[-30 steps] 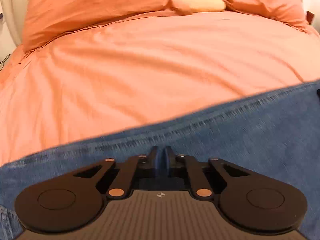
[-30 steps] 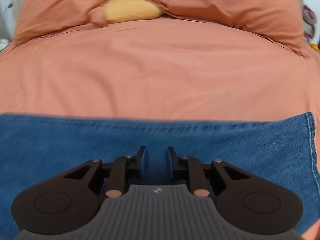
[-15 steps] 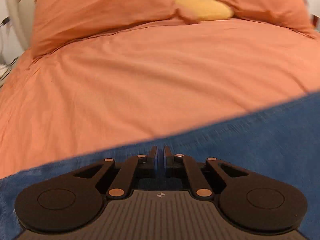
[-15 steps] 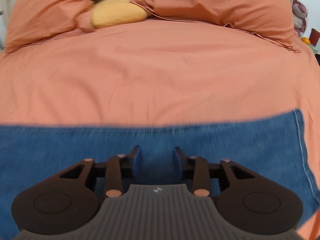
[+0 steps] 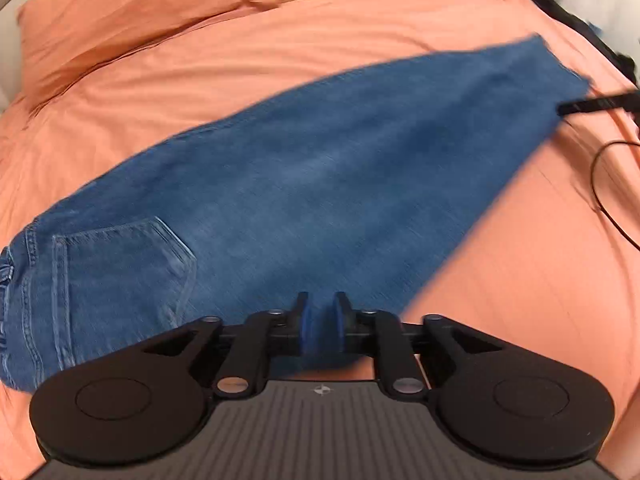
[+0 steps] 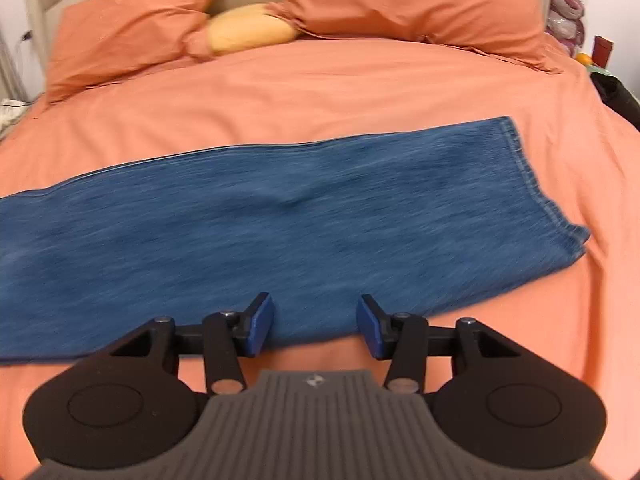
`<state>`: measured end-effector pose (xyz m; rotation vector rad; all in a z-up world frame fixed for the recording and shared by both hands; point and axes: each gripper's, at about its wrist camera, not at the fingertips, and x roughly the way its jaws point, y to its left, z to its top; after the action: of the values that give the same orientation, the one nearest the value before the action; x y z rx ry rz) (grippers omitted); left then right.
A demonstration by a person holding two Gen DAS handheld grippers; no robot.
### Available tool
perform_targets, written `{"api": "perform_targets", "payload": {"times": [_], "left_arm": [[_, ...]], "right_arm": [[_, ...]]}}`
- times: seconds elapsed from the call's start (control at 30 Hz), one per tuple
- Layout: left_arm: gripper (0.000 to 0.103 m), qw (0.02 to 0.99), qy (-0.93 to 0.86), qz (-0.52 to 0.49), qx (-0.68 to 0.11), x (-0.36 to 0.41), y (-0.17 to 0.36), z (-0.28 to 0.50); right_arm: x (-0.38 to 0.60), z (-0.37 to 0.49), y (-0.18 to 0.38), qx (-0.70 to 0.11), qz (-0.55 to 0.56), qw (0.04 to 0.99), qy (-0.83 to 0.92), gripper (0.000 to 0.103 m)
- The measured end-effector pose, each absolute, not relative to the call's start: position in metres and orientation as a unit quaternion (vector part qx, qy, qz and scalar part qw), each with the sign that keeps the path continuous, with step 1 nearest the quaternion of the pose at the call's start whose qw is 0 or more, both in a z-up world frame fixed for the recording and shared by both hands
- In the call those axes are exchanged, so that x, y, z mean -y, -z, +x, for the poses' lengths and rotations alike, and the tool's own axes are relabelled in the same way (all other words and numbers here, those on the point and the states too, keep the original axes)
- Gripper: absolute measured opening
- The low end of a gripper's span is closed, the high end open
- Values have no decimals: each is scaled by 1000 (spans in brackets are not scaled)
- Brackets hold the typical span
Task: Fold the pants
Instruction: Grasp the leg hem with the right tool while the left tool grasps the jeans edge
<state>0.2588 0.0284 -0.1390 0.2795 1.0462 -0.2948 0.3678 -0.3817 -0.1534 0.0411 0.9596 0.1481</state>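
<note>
Across an orange duvet (image 6: pixel 320 92) a pair of blue jeans (image 6: pixel 280 216) is laid flat, folded lengthwise with one leg stacked on the other. At the far left of the left wrist view the waistband end is seen, with a stitched back pocket (image 5: pixel 120 276) facing up near the bed's left side. From there the denim (image 5: pixel 320 184) is stretched diagonally away to the right, and the hem end (image 5: pixel 560 76) is found far off by the right edge. Low in that view the left gripper (image 5: pixel 320 328) is set at the jeans' near edge; its blue pads are drawn nearly together, only a narrow gap is left, and blue is seen between them, yet whether cloth is actually pinched cannot be told. Further right, a thin black cable (image 5: pixel 600 184) is looped on the duvet. Over in the right wrist view, the right gripper (image 6: pixel 316 328) is held wide apart at the near edge of the leg, nothing is grasped, and orange bedding is visible between the pads. Right of it, the double-stitched hem (image 6: pixel 532 184) is spread flat. Behind, two orange pillows (image 6: pixel 416 0) and a yellow cushion (image 6: pixel 248 32) are propped against the headboard.
</note>
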Motion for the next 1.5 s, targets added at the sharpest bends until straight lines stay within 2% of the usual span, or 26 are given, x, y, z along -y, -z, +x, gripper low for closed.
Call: {"api": "perform_targets", "payload": {"times": [0.1, 0.17, 0.2, 0.23, 0.3, 0.43, 0.5, 0.53, 0.63, 0.83, 0.9, 1.07, 1.33, 1.37, 1.4, 1.43, 1.5], "left_arm": [[58, 855, 142, 150, -477, -11, 150, 239], [61, 855, 138, 178, -466, 4, 165, 234], [57, 854, 127, 197, -464, 10, 174, 235], [36, 852, 112, 214, -464, 13, 182, 235], [17, 846, 80, 228, -475, 16, 191, 241], [14, 798, 103, 222, -550, 10, 193, 257], [15, 791, 113, 211, -563, 5, 189, 264], [15, 787, 115, 197, -573, 2, 184, 269], [18, 788, 135, 156, -581, -1, 163, 279], [21, 814, 168, 122, -542, 22, 122, 311], [21, 823, 178, 123, -525, 40, 117, 328], [21, 827, 219, 108, -507, 99, 131, 376], [21, 832, 232, 93, -495, 173, 171, 457], [21, 834, 226, 87, -496, 177, 177, 468], [17, 835, 219, 80, -499, 181, 182, 479], [13, 838, 205, 76, -500, 184, 187, 489], [11, 843, 190, 61, -499, 189, 195, 507]], "right_arm": [[370, 348, 154, -458, 10, 885, -84, 46], [368, 339, 157, -463, 8, 883, -82, 47], [371, 335, 158, -466, 11, 881, -79, 47], [375, 332, 159, -471, 18, 879, -72, 47], [391, 324, 160, -476, 45, 876, -55, 47], [437, 316, 161, -478, 117, 870, -13, 51], [462, 314, 164, -472, 162, 867, 6, 63], [474, 313, 166, -466, 185, 865, 16, 64], [506, 313, 170, -449, 246, 858, 37, 64], [555, 333, 181, -404, 339, 847, 64, 64], [570, 344, 187, -391, 372, 838, 76, 60], [592, 380, 205, -385, 385, 834, 93, 54], [605, 412, 228, -376, 370, 846, 72, 53], [606, 414, 231, -373, 371, 847, 71, 44], [607, 415, 234, -373, 365, 850, 75, 23], [607, 414, 235, -375, 354, 853, 82, 15], [607, 411, 236, -369, 338, 863, 69, 9]]}}
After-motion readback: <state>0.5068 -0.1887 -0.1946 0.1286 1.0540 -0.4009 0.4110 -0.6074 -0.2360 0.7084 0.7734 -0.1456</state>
